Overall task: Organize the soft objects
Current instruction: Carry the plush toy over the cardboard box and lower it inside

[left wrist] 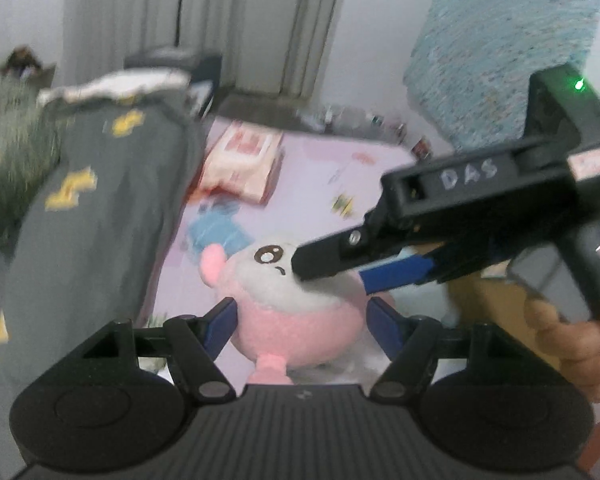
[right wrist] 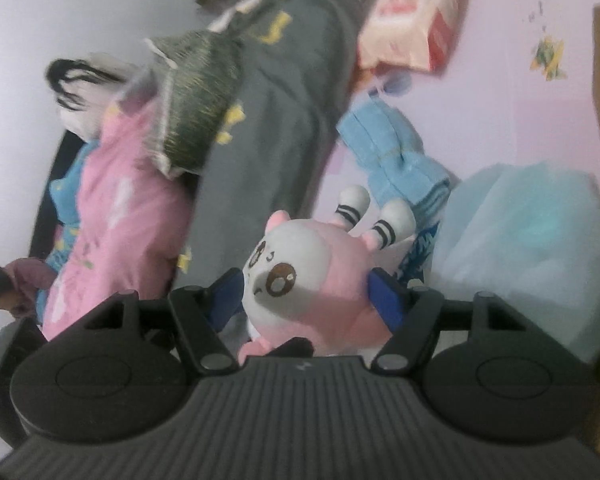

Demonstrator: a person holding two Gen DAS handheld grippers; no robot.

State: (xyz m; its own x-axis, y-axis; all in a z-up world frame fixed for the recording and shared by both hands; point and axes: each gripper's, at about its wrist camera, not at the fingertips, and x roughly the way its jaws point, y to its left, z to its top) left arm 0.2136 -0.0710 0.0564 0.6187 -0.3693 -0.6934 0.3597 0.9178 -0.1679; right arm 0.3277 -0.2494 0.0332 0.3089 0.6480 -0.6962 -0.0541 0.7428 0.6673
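Gripped from 2 sides at once, the pink-and-white plush toy (left wrist: 296,300) is seen held above the lilac bed sheet (left wrist: 320,168). The left gripper (left wrist: 302,320) is clamped on the plush body, a blue pad (left wrist: 220,322) pressed into each flank. The right gripper (left wrist: 336,270) is closed across the toy's white face from the right side, its black finger (left wrist: 332,256) laid just beside the embroidered eye (left wrist: 269,255). In the right wrist view the toy (right wrist: 316,276) is squeezed between that gripper's (right wrist: 306,296) blue pads (right wrist: 384,296), its striped feet (right wrist: 354,204) pointed away from the camera. A folded light-blue towel (right wrist: 396,152) is seen on the sheet just past the toy, a grey blanket with yellow marks (left wrist: 100,208) to the left, and a pink-and-white packet (left wrist: 244,160) farther back. A teal patterned pillow (left wrist: 500,48) is propped at upper right. Both frames are motion-blurred.
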